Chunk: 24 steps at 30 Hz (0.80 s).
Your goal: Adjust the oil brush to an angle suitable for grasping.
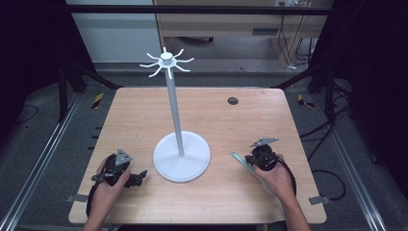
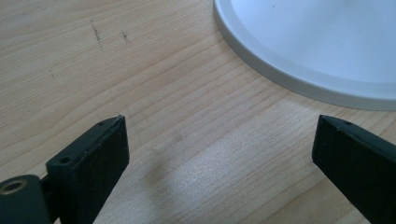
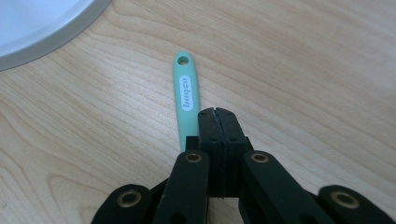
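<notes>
- Two hand-held grippers work at a wooden table (image 1: 231, 125) around one landmark, the round white base (image 1: 192, 166) of a hook stand (image 1: 174, 101).
- Left gripper (image 1: 139, 177): it lies low just left of the base, jaws spread wide with bare wood between them and nothing held. In the left gripper view the base rim (image 2: 280, 77) sits just ahead of the jaws. Judgement: it is parked there to steady the base if the stand tips.
- Right gripper (image 1: 250, 161): it sits right of the base, near but apart, aimed toward it. Its jaws are closed together.
- Teal utensil handle (image 3: 187, 93): it runs out from under the closed jaws toward the base, its end short of the rim. Whether the jaws clamp it or merely lie over it cannot be told.
- Hanging hole (image 3: 182, 59): it sits at the free end of the handle, ahead of the jaws. Judgement: this end stays clear so the hole can slip over a hook.
- Hook crown (image 1: 167, 60): the curved white prongs stand high above the base on the pole; all appear empty.
- Judgement: the work in hand is hanging the utensil. The next move calls for a lift from table level up to the crown.
</notes>
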Available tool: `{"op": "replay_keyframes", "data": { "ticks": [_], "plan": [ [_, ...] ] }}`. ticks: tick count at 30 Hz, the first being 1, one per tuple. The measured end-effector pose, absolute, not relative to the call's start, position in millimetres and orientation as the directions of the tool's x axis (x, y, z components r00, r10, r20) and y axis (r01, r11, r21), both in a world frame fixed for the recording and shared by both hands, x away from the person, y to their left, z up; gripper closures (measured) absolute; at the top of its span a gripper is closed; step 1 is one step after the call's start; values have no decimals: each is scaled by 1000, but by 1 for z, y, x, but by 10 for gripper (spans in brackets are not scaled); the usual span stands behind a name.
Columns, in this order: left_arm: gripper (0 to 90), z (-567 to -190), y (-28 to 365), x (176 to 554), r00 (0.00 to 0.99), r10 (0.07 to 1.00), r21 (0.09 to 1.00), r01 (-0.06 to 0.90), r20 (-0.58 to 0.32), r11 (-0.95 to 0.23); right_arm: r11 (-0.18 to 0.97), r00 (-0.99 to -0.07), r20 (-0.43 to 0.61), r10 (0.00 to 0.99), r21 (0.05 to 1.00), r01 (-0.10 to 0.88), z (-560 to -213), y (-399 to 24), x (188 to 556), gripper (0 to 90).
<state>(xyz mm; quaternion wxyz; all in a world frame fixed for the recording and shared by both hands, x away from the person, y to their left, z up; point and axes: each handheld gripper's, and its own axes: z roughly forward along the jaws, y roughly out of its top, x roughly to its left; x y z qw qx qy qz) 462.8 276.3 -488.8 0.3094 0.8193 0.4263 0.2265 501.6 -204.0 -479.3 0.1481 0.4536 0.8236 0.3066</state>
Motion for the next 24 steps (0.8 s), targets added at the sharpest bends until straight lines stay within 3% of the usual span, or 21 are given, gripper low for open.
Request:
{"op": "replay_keyframes", "data": {
  "ticks": [11,24],
  "plan": [
    [35,-489,277,462,533,840,701,560,105,-442,500,-577,-28,816,534,681,-457,-199,489,857],
    [35,-489,276,462,536,838,696,563,103,-446,563,-604,-28,796,400,723,-459,-196,490,759]
  ]
}}
